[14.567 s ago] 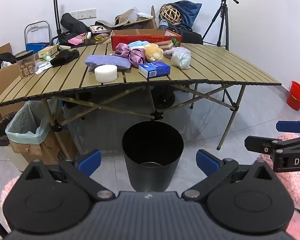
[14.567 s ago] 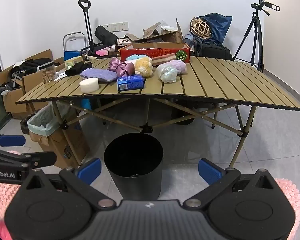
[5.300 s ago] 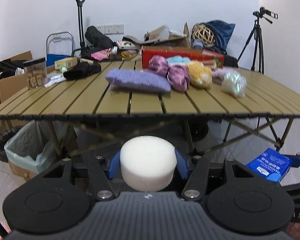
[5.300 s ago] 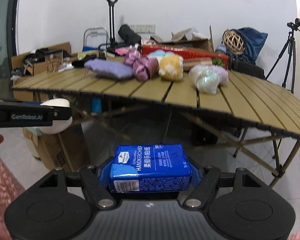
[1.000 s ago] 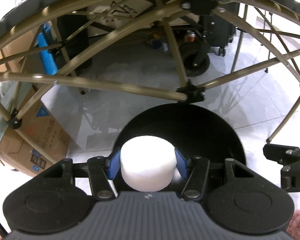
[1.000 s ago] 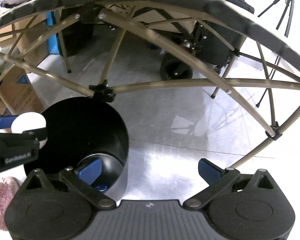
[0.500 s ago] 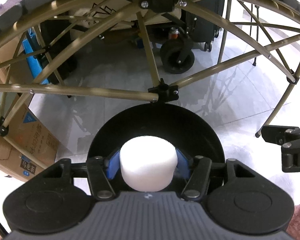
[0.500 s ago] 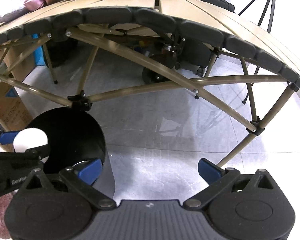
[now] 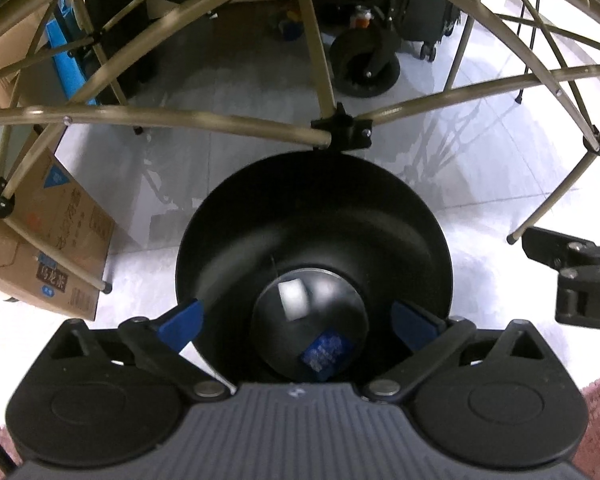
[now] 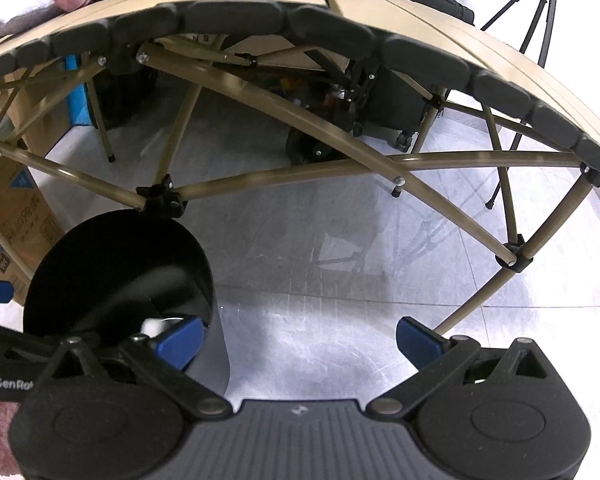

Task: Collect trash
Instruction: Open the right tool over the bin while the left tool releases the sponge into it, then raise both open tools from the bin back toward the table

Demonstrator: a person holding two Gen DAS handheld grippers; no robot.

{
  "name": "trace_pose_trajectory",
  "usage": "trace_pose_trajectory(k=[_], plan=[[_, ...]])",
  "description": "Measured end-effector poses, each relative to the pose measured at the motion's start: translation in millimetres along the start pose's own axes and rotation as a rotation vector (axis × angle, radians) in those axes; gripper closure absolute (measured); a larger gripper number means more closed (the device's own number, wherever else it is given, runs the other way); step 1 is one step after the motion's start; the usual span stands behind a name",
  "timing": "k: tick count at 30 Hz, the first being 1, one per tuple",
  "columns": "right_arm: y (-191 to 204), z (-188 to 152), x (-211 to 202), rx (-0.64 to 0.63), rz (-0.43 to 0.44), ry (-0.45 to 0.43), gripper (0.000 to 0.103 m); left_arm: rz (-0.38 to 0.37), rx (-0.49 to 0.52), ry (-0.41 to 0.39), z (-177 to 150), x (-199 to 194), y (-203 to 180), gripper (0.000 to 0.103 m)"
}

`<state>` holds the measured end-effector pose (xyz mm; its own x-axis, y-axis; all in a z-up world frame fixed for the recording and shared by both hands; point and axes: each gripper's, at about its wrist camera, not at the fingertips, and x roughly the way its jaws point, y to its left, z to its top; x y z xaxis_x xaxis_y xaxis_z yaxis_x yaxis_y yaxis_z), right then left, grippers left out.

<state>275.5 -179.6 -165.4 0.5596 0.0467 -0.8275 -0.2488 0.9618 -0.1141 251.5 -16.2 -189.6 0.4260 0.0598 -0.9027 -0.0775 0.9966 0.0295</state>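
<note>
the left gripper (image 9: 296, 320) is pointing steeply down over the mouth of the black trash bin (image 9: 412, 216), and its jaws are opening to their widest, with nothing between them. its blue pads (image 9: 180, 320) are standing far apart, one near each side of the bin's rim, and neither is touching anything. deep inside the bin, a blurred white round piece (image 9: 292, 294) is showing against the dark bottom; whether it is lying there or dropping cannot be told. a blue tissue pack (image 9: 326, 350) is lying on the bin's floor, just below the white piece in the view.

the right gripper (image 10: 296, 338) is hanging beside the bin, mostly over the bare grey floor (image 10: 340, 280). its jaws are spread wide and are gripping nothing; its left blue pad (image 10: 178, 338) is sitting in front of the bin's wall. the bin is standing on the floor just under the edge of the folding table (image 10: 420, 12), touching a black joint of the table's frame (image 9: 342, 128).
</note>
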Motion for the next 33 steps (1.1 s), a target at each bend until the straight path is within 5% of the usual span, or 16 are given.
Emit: trace_pose_trajectory(k=[33], plan=[[10.5,2.0,-2.5,-0.036,0.029,-0.006,0.000,0.014,0.008,0.036,-11.9,-11.2,5.7,0.000]])
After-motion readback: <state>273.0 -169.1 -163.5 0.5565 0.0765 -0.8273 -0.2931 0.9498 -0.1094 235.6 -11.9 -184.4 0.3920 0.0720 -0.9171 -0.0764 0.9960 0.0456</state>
